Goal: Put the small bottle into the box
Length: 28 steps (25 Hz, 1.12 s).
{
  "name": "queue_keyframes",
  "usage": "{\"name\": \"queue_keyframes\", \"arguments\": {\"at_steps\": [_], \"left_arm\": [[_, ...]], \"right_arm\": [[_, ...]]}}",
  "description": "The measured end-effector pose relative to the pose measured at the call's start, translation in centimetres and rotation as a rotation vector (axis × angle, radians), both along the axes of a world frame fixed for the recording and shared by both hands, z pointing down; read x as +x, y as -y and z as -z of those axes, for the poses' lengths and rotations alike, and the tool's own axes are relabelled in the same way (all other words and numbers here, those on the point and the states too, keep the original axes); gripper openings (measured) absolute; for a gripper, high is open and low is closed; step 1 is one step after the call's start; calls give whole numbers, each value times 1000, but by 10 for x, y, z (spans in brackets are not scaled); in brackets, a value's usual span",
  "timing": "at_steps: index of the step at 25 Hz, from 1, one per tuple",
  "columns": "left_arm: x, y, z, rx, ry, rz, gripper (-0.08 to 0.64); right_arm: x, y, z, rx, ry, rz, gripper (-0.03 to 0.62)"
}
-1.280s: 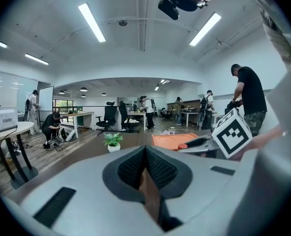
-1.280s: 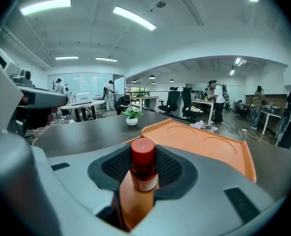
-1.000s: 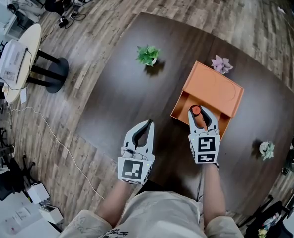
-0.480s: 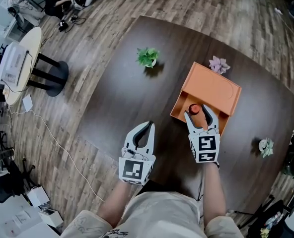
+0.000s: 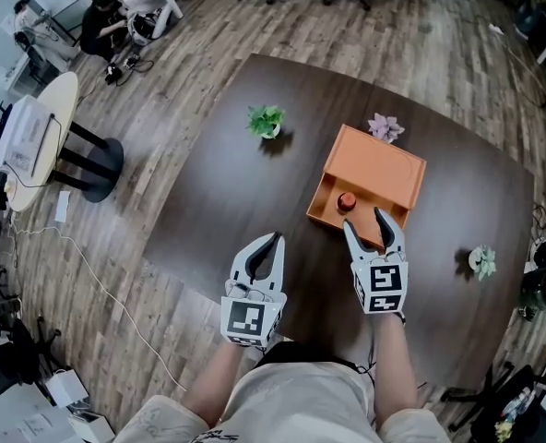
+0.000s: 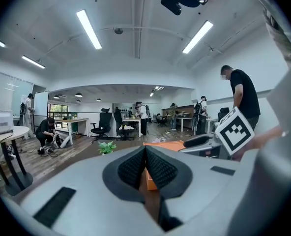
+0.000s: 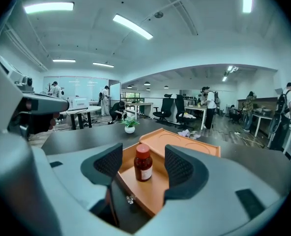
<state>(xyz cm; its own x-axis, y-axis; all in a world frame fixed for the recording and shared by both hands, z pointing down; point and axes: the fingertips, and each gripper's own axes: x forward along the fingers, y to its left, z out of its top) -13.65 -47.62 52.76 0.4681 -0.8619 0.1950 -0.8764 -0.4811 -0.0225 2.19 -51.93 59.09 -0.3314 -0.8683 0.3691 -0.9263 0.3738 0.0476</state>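
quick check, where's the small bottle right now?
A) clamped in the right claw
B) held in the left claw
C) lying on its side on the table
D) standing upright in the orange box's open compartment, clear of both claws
D: the small bottle stands upright inside the orange box; the right claw, jaws just opened and apart, sits short of it with nothing between them.

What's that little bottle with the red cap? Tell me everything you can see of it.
The small bottle is dark brown and glassy-looking, with a red cap and a pale label. It stands upright on the floor of the open compartment of the orange box, and only that floor touches it. The right gripper, its jaws just opened, sits back from it without contact.
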Motion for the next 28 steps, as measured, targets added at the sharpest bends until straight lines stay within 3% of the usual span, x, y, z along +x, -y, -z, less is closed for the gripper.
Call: {"name": "queue_keyframes", "arguments": {"at_steps": [10,28], "left_arm": [[-8,-35,29,77,-36,-17,2],[-20,-87,105,274,-82,-77,2]], "right_arm": [[47,-70,46,83,31,-156,272],[107,-212,150,322,-20,-377,268]]}}
